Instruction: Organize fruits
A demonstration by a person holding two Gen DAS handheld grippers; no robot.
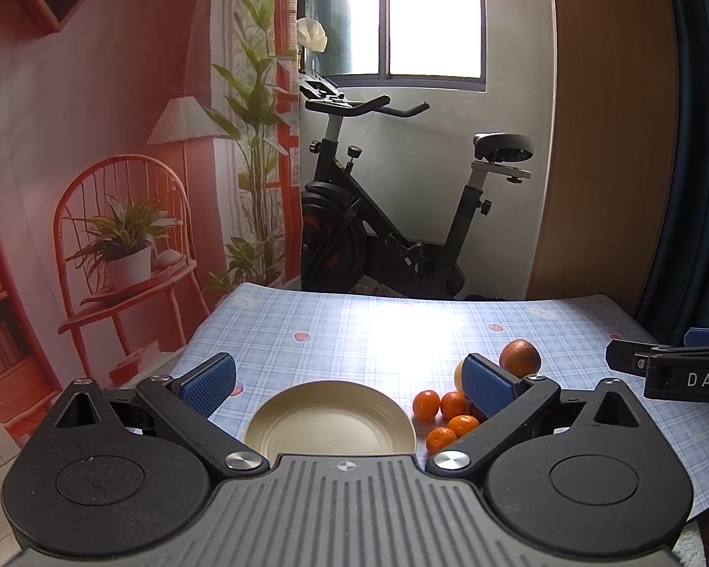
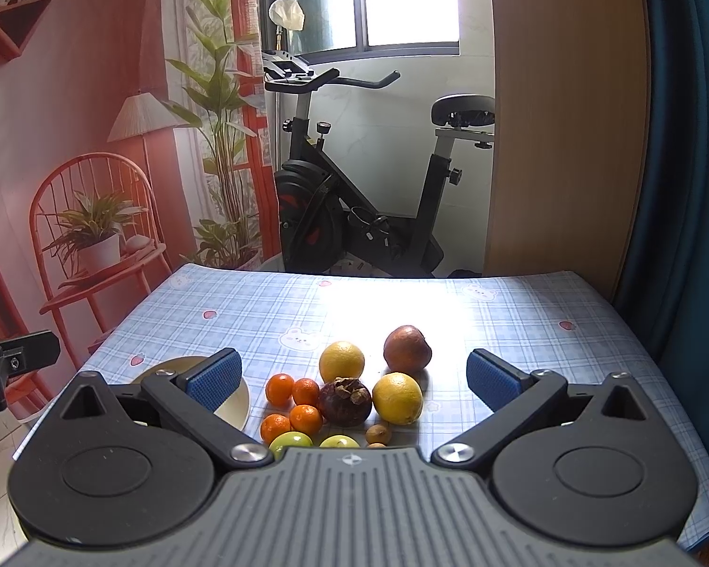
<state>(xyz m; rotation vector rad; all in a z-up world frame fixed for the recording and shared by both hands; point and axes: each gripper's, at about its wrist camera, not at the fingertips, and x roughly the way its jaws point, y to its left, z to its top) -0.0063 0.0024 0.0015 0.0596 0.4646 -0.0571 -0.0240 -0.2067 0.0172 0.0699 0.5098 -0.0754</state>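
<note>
A cream plate [image 1: 331,418] lies empty on the checked tablecloth, right under my open left gripper [image 1: 350,382]. Several small oranges [image 1: 442,413] and a reddish-brown apple [image 1: 520,358] lie to its right. In the right wrist view my right gripper [image 2: 354,378] is open above the fruit pile: two yellow lemons [image 2: 341,361] [image 2: 397,398], the apple [image 2: 407,348], a dark mangosteen [image 2: 345,400], several small oranges [image 2: 293,404], two green fruits [image 2: 290,442] and a small brown fruit [image 2: 378,434]. The plate [image 2: 234,406] sits left of the pile, partly hidden by the left finger.
The blue checked tablecloth [image 2: 520,321] covers a table whose far edge faces an exercise bike [image 2: 354,198]. A wooden panel [image 2: 567,118] and dark curtain stand on the right. The other gripper shows at the edges [image 1: 676,373] [image 2: 9,364].
</note>
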